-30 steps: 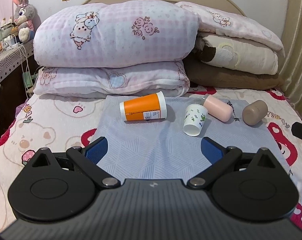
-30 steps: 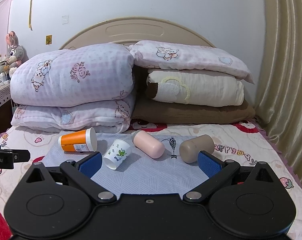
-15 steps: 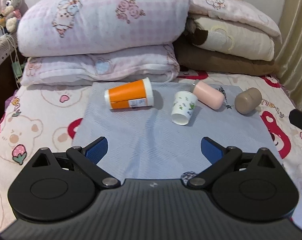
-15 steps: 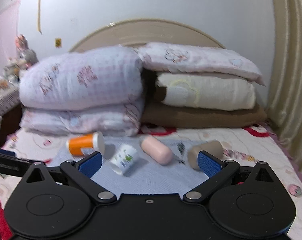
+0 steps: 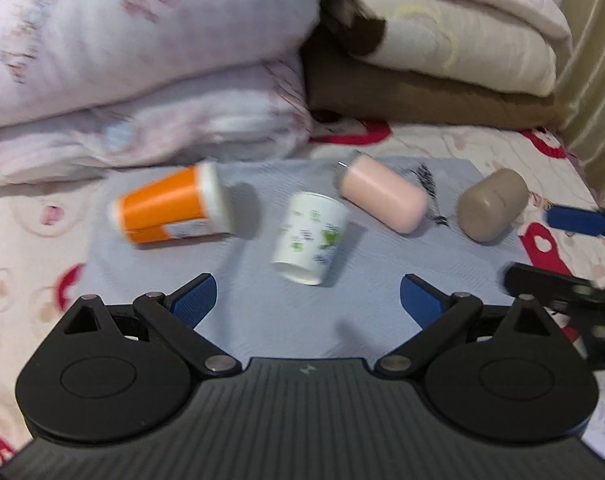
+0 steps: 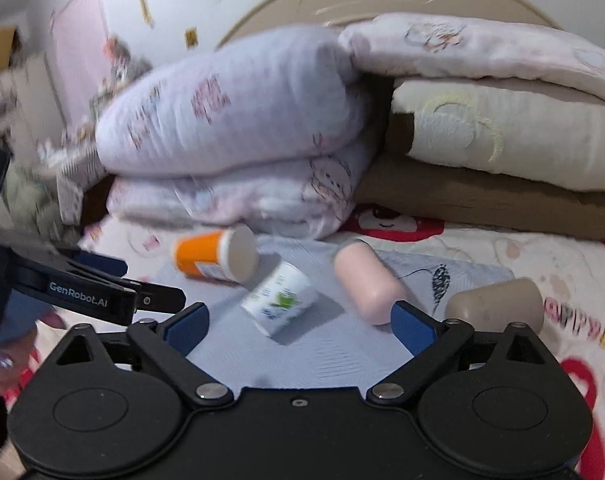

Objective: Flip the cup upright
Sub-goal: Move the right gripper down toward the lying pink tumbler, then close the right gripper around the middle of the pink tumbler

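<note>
Four cups lie on their sides on a pale blue mat (image 5: 262,320) spread on the bed (image 5: 30,264). From left to right in the left wrist view: an orange cup (image 5: 170,210) with a white rim, a white cup (image 5: 308,238) printed in green, a pink cup (image 5: 382,196), and a tan cup (image 5: 490,204) at the mat's right edge. The white cup lies between the orange and pink cups, apart from both, its open mouth towards the cameras. The left gripper (image 5: 306,300) is positioned low over the near part of the mat, its blue-padded fingers (image 5: 192,298) spread wide and holding nothing. The right gripper (image 6: 300,324) is likewise spread wide and holding nothing, facing the white cup (image 6: 280,298). Folded quilts (image 5: 142,60) are stacked behind the mat. Both views are blurred.
</note>
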Demonstrator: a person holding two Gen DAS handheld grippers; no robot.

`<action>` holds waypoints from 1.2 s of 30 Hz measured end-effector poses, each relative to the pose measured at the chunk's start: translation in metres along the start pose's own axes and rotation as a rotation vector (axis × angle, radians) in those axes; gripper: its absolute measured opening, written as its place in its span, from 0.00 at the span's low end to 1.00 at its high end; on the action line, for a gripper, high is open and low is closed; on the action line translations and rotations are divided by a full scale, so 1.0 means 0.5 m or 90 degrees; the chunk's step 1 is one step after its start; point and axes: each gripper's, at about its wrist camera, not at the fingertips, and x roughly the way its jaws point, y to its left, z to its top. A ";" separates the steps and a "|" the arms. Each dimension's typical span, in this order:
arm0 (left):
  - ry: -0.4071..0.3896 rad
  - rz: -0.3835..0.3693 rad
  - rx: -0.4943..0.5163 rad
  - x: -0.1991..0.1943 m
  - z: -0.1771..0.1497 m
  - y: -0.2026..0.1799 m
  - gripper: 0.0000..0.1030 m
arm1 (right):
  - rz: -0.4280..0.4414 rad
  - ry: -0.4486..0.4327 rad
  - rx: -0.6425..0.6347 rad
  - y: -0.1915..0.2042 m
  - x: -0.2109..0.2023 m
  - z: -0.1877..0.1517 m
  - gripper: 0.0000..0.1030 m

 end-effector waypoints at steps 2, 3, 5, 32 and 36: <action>0.012 -0.021 -0.007 0.043 0.011 -0.014 0.95 | -0.006 0.026 -0.034 -0.017 0.045 0.006 0.89; 0.012 -0.027 -0.007 0.061 0.017 -0.020 0.94 | -0.008 0.037 -0.049 -0.023 0.065 0.007 0.88; 0.007 -0.031 -0.007 0.094 0.028 -0.034 0.94 | -0.007 0.058 -0.088 -0.031 0.107 0.006 0.86; -0.007 -0.046 -0.037 0.189 0.102 0.000 0.94 | -0.067 0.109 -0.201 -0.080 0.376 -0.007 0.66; -0.008 -0.049 -0.032 0.165 0.086 -0.001 0.94 | -0.067 0.121 -0.154 -0.080 0.364 -0.006 0.65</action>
